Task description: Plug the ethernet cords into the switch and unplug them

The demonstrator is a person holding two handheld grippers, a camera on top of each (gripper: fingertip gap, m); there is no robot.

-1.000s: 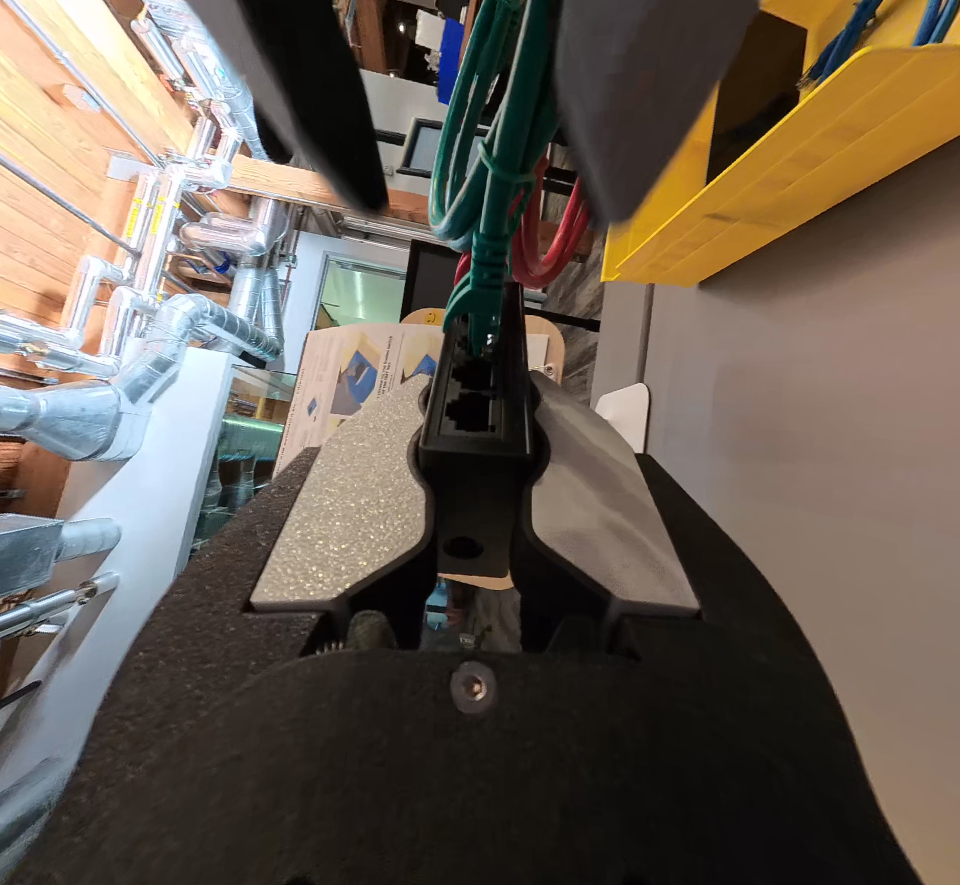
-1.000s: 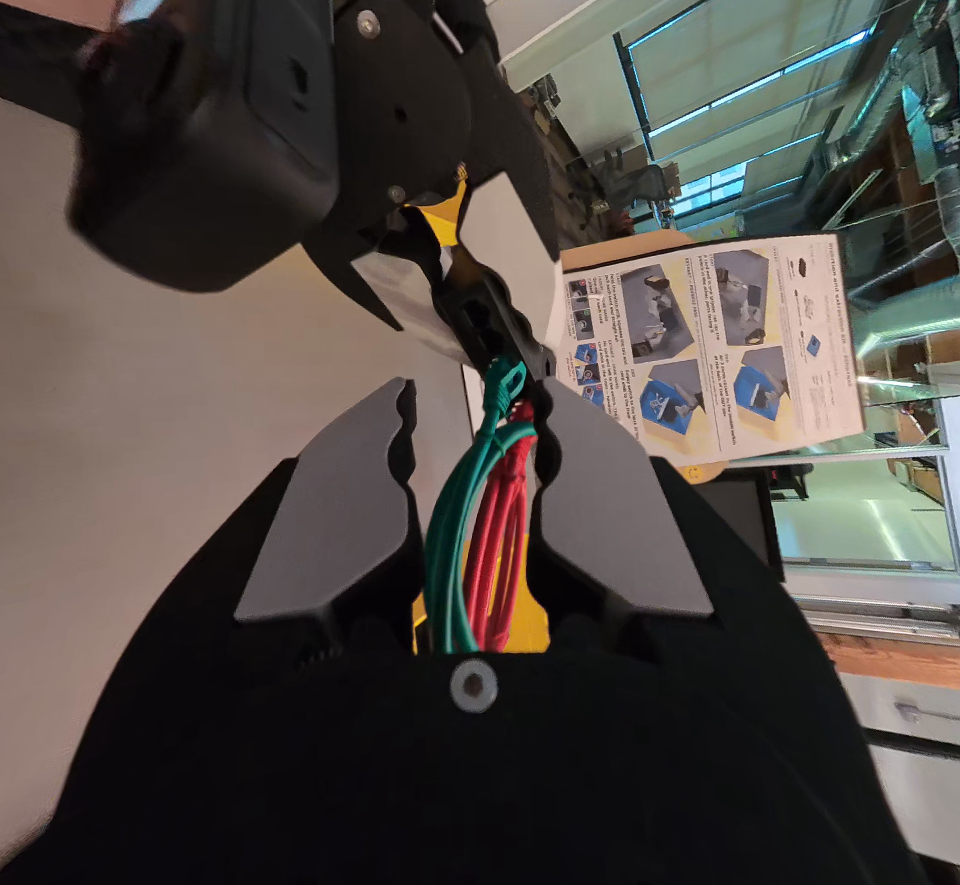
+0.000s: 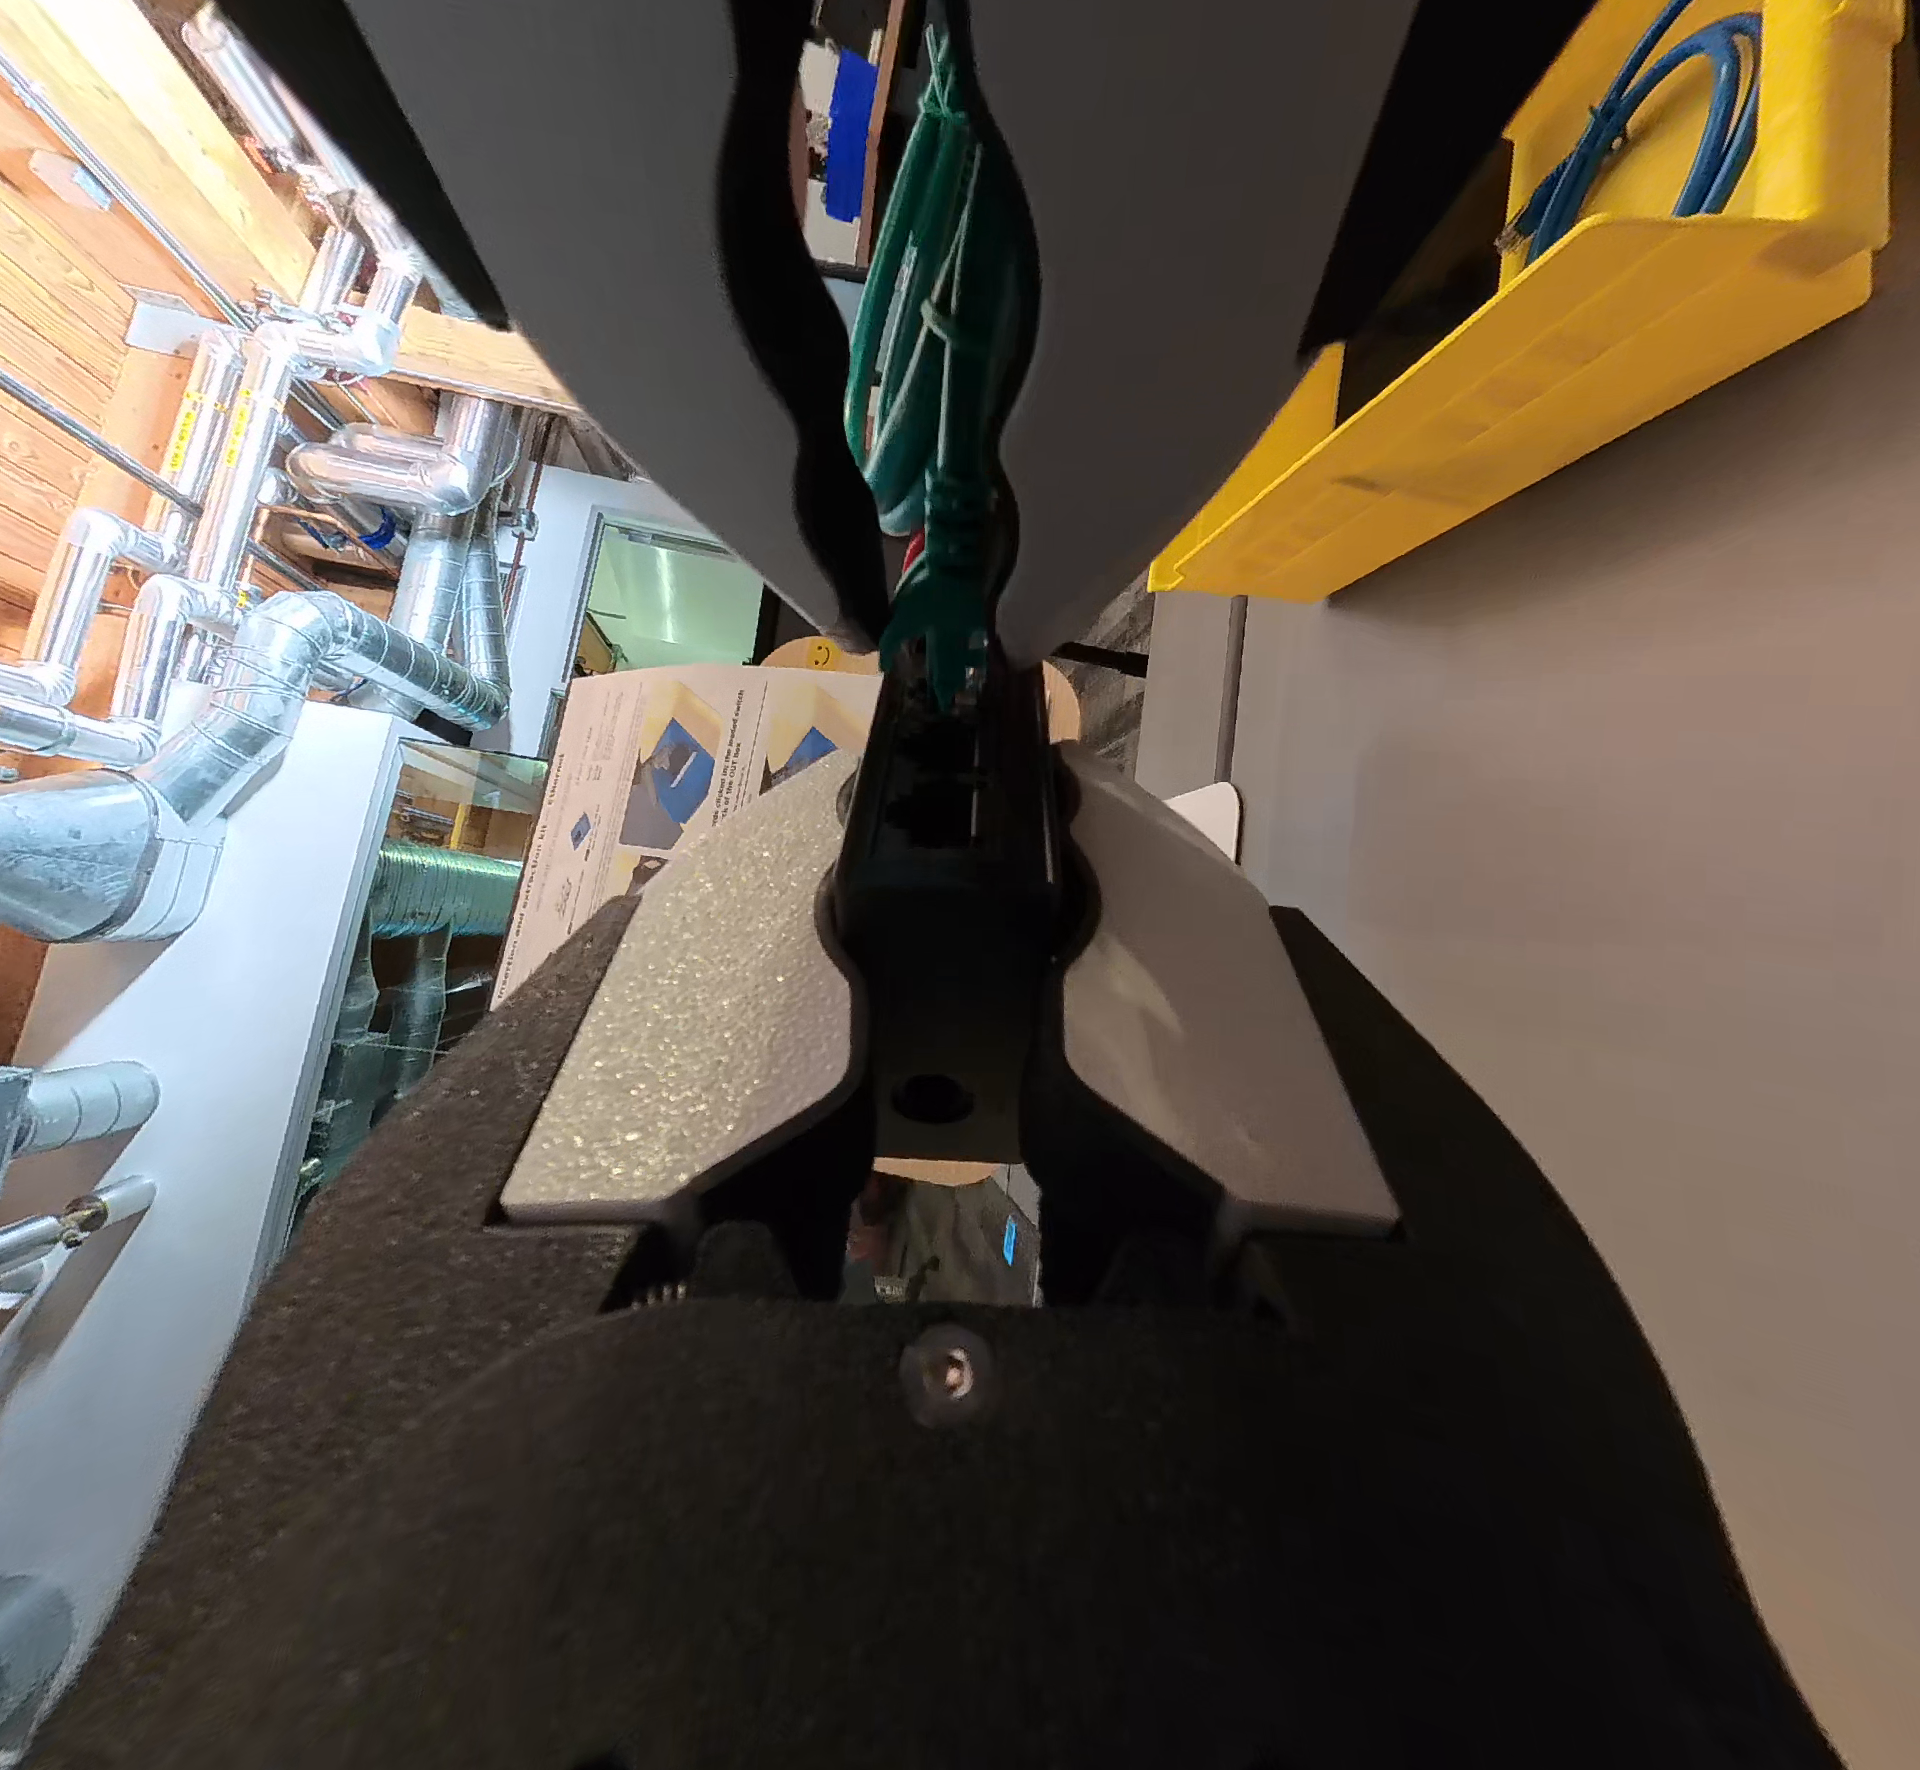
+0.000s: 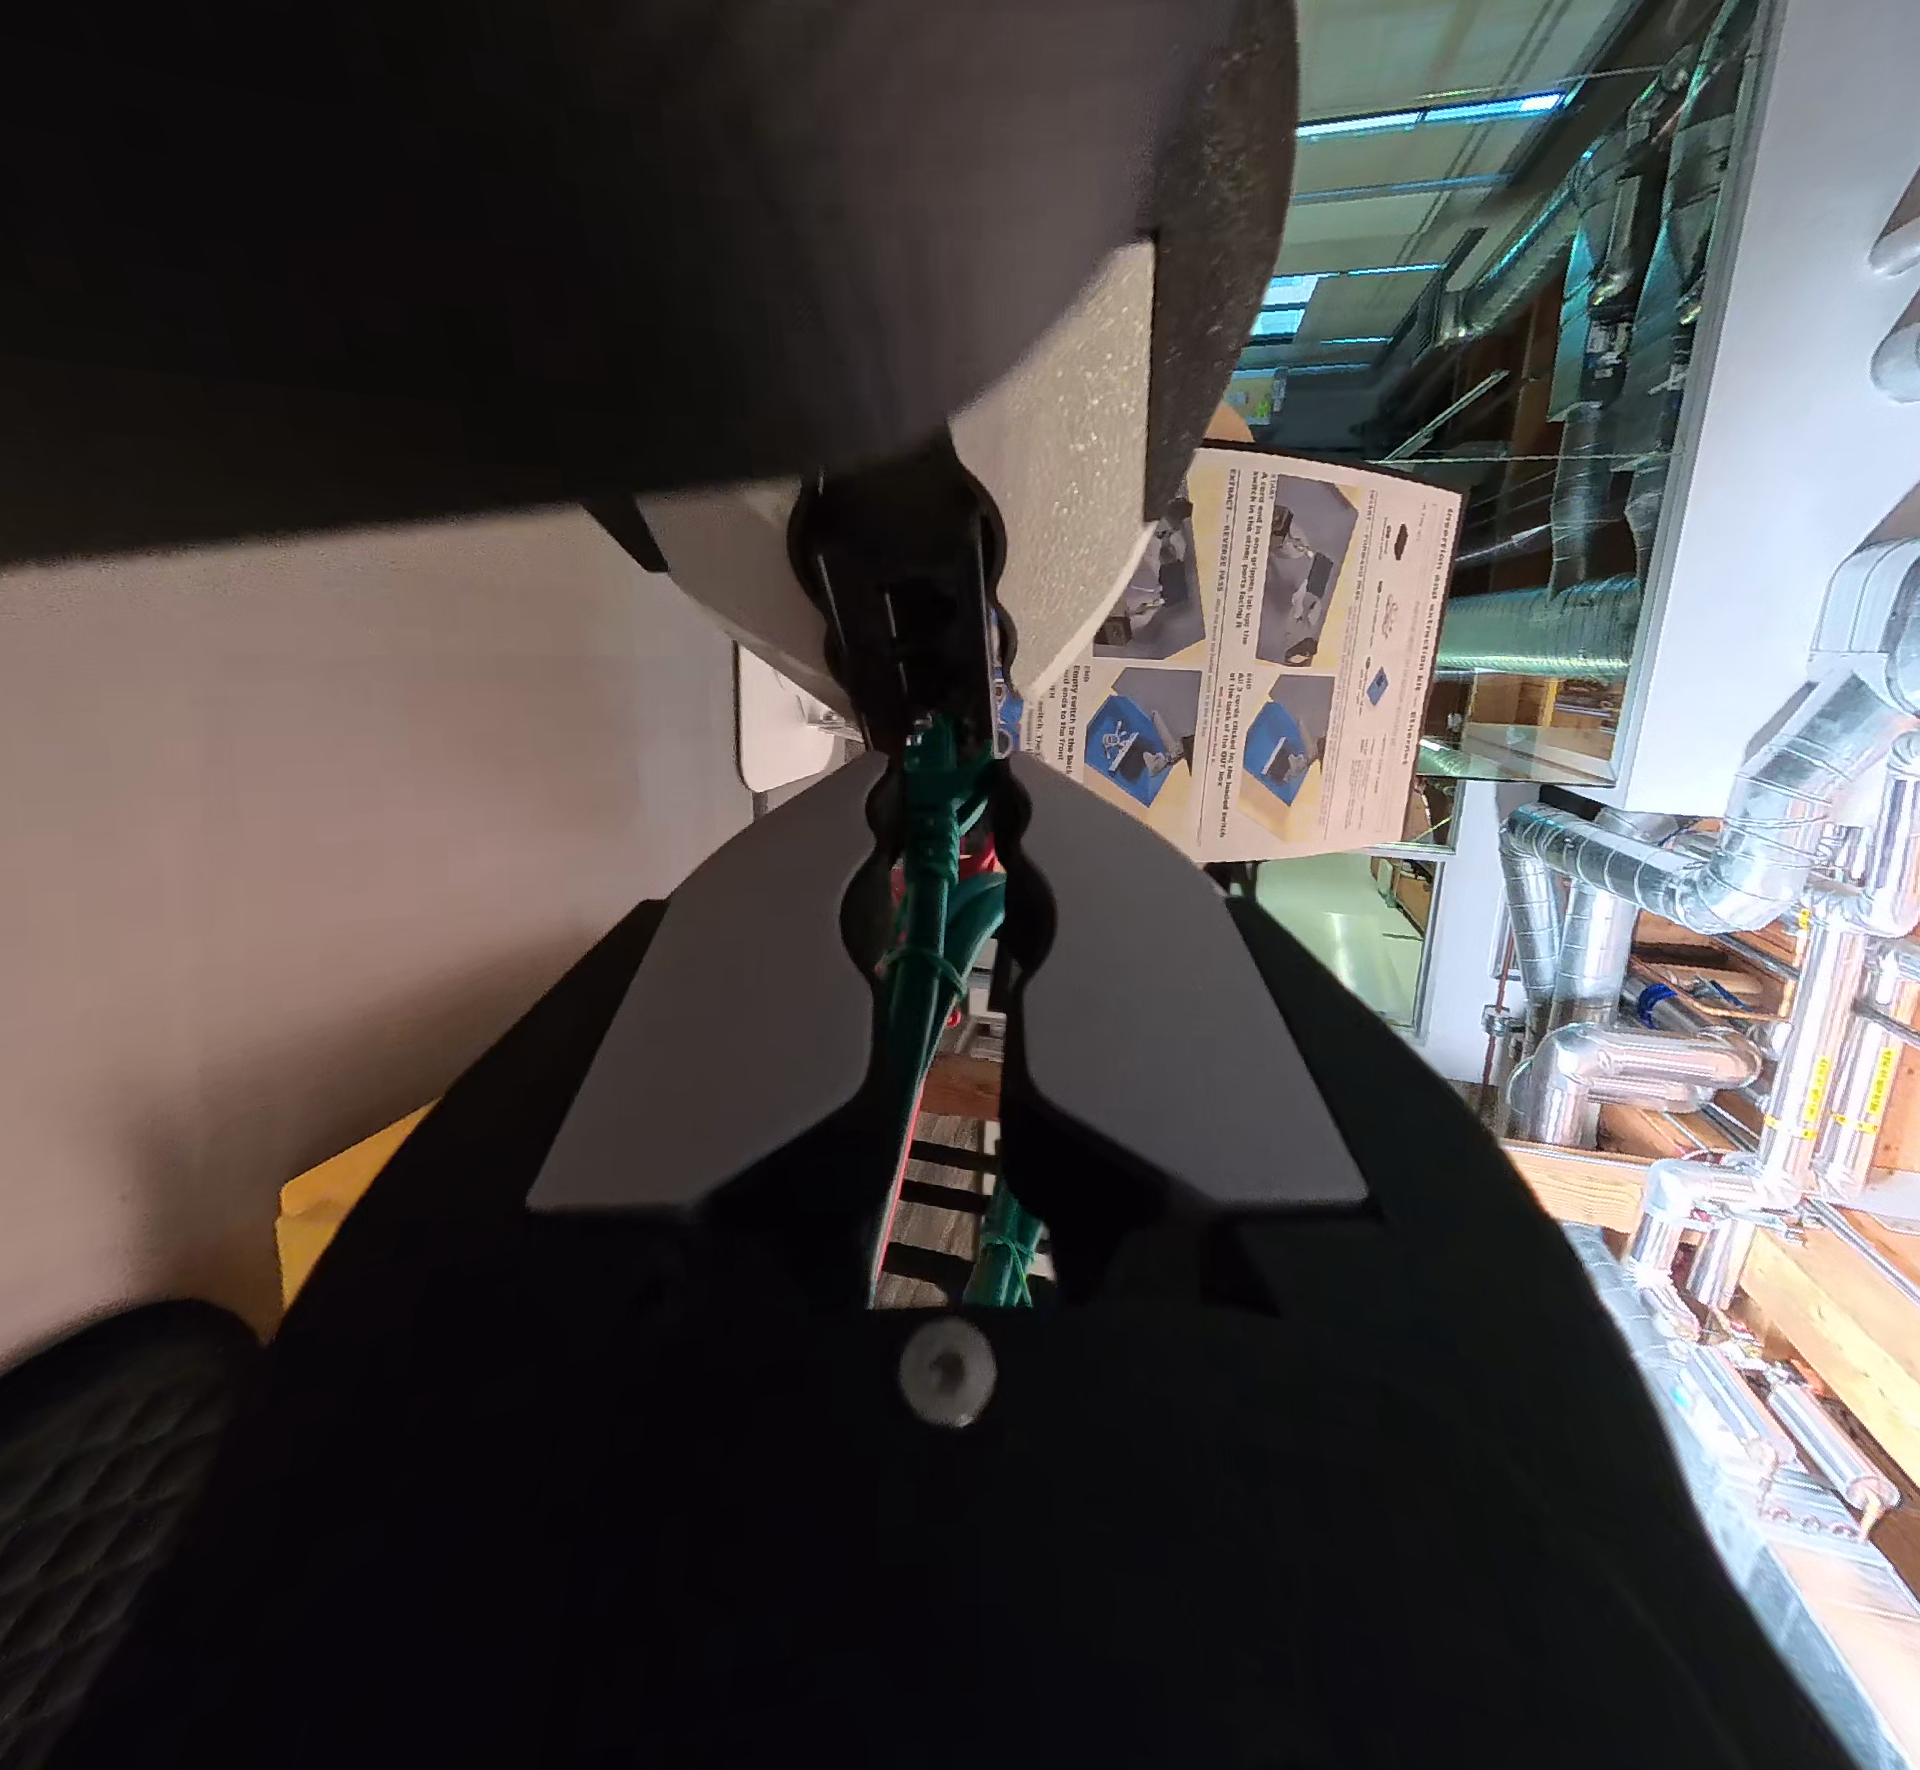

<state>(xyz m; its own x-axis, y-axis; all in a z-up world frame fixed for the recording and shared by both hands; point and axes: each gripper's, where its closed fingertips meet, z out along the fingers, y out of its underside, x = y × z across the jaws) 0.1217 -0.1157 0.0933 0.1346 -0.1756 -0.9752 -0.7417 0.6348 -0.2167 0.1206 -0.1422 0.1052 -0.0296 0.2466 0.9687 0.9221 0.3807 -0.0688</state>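
Left gripper (image 3: pixel 951 764) fingers are clamping the black switch (image 3: pixel 951 847). Right gripper (image 4: pixel 945 785) fingers are pinching the green cord (image 4: pixel 925 879), whose plug is meeting a port. Insertion is underway; next, pushing straight until latched.

Left gripper (image 3: pixel 951 785): finger pads (image 3: pixel 717 982) grainy, sparkly grey, rough; body coarse matt black foam-like texture. Switch (image 3: pixel 951 899) black plastic, slight sheen. Green ethernet cord (image 3: pixel 940 432) smooth rubbery jacket, clear plastic plug tip. Right gripper (image 4: pixel 945 785) pads (image 4: pixel 727 1024) flat matt grey, smooth. Yellow bin (image 3: pixel 1538 390) glossy moulded plastic; blue cable (image 3: pixel 1652 131) smooth inside it. Table (image 3: pixel 1610 941) matt grey, smooth. Pipes (image 3: pixel 312 640) shiny foil-wrapped metal. Beams (image 3: pixel 62 266) bare wood. Instruction sheet (image 4: pixel 1309 660) printed paper.
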